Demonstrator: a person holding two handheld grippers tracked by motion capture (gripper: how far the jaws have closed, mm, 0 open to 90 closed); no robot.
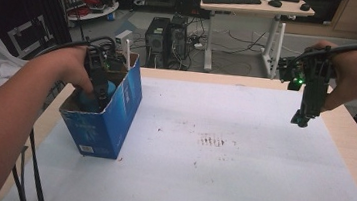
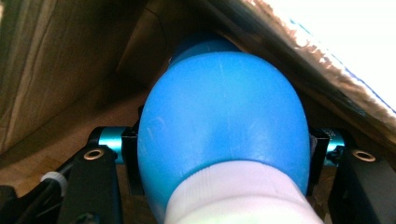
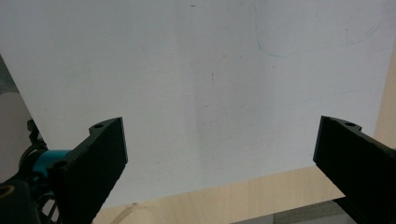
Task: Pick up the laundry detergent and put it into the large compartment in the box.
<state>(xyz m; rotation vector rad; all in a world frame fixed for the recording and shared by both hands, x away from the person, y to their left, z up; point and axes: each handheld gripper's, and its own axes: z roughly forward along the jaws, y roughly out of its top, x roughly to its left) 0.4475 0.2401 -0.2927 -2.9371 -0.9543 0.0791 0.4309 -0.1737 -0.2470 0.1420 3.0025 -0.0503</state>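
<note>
left gripper (image 1: 97,97) clamped on blue bulb (image 2: 224,121) inside blue box (image 1: 113,124) at tabletop's left edge, likely lifting out; right gripper (image 1: 303,118) jaws apart, waiting.

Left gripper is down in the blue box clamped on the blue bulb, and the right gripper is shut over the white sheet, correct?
Not quite. The right gripper is open: the right gripper view shows its jaws standing wide apart over the white sheet with nothing between them. The rest holds: the left gripper is down in the blue box, clamped on the blue bulb.
</note>
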